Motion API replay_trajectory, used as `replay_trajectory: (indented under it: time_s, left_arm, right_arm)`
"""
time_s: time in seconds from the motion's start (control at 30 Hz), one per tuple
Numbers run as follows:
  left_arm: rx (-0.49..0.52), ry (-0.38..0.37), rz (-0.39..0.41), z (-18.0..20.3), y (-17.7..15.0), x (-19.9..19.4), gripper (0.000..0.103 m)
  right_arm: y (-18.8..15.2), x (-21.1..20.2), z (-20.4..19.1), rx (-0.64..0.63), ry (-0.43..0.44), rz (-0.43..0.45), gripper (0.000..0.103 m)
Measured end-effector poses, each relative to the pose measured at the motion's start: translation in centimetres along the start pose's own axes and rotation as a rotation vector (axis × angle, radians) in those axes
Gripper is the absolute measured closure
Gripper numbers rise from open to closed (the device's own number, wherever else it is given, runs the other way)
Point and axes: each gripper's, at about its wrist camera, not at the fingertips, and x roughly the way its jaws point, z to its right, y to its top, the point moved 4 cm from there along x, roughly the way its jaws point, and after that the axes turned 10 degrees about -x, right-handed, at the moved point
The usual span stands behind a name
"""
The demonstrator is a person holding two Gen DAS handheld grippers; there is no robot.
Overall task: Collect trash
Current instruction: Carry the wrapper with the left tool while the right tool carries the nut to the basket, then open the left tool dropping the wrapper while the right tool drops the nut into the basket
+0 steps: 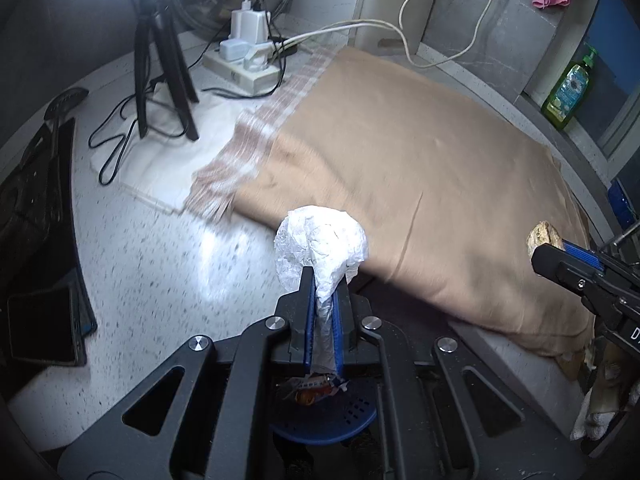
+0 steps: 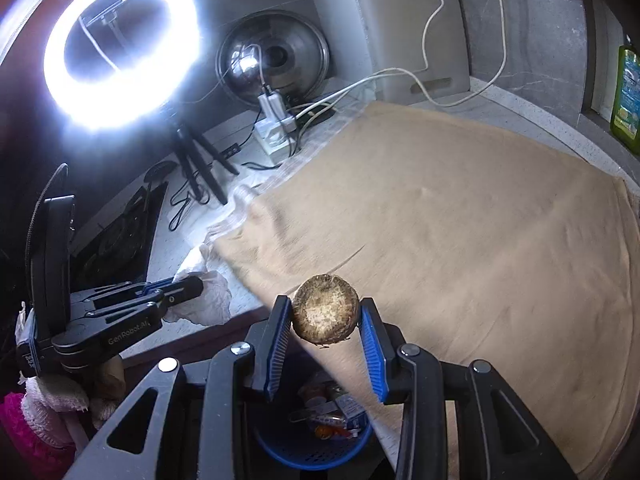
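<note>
My left gripper [image 1: 323, 280] is shut on a crumpled white paper wad [image 1: 324, 240], held over the counter's front edge; it also shows in the right wrist view [image 2: 208, 300]. My right gripper [image 2: 325, 312] is shut on a round brown husk-like piece of trash [image 2: 325, 307], which also shows in the left wrist view [image 1: 544, 236]. A blue perforated bin [image 2: 312, 452] with wrappers inside stands below both grippers, also seen in the left wrist view [image 1: 324, 424].
A tan cloth [image 1: 420, 184] covers much of the speckled counter [image 1: 152, 264]. A tripod [image 1: 160, 64], power strip [image 1: 244, 64] with cables and a steel lid stand at the back. A ring light [image 2: 120, 48] glares at left. A green soap bottle [image 1: 568, 88] stands at right.
</note>
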Motion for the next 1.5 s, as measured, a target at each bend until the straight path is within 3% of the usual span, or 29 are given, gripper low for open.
replay_trajectory:
  time_s: [0.57,1.17,1.5]
  left_arm:
    - [-0.015,0.01,-0.119,-4.4,-6.6,1.4,0.098]
    - [-0.018,0.041,-0.27,-5.6,-13.1,6.5,0.098]
    - [0.0,0.063,-0.336,-5.7,-14.4,9.9,0.098]
  right_arm:
    - [-5.8,2.5,-5.5,0.003,0.04,-0.105,0.068]
    - [-10.9,6.4,-6.3,-0.016,0.023,-0.24,0.068]
    - [-13.4,8.8,-6.5,-0.03,0.017,-0.313,0.068]
